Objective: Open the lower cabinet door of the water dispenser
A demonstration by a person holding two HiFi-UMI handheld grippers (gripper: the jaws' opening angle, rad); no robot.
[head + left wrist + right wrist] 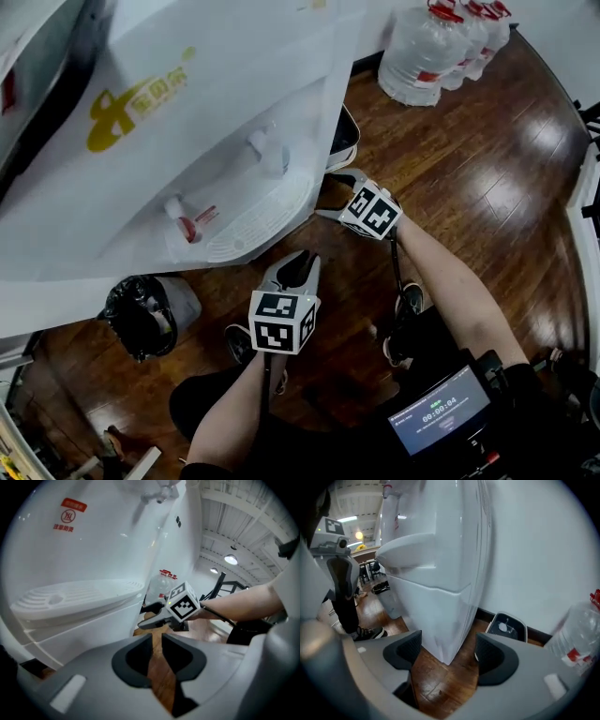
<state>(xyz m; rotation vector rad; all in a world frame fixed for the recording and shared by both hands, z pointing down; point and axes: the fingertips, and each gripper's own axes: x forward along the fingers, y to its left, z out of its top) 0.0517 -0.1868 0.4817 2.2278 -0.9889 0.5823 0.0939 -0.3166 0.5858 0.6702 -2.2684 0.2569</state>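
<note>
A: White plastic water dispenser (187, 122) (440, 550), where is it?
B: Far left, standing on the dark wooden plank floor (469, 187). Ribbed white drip tray (253, 220) (75, 597) juts toward the near side, with two white taps (267, 150) above it. Lower cabinet door (435, 618) (79, 634) sits under the tray. It looks flush with the body, shut; I can't make out the seam.
A: Left side?
B: Grey two-jaw left gripper (298, 267) (157, 651) is near the tray's front edge, tilted down, touching nothing. Jaws are at a narrow gap; only floor shows through it.
A: Right?
B: Grey two-jaw right gripper (333, 195) (147, 616) (445, 651) is low, just right of the dispenser's near right corner. Jaws are wide apart and grip nothing. In the right gripper view that corner lines up with the gap, beyond the pads and clear of them.
A: Surroundings?
B: Round bin with a black bag (141, 314) is on the floor at near left, beside the dispenser. Clear water bottles with red caps (436, 47) (581, 630) are far right by the wall. White-rimmed dark dish (342, 136) (506, 626) lies on the floor just beyond the dispenser; can't tell what it is.
</note>
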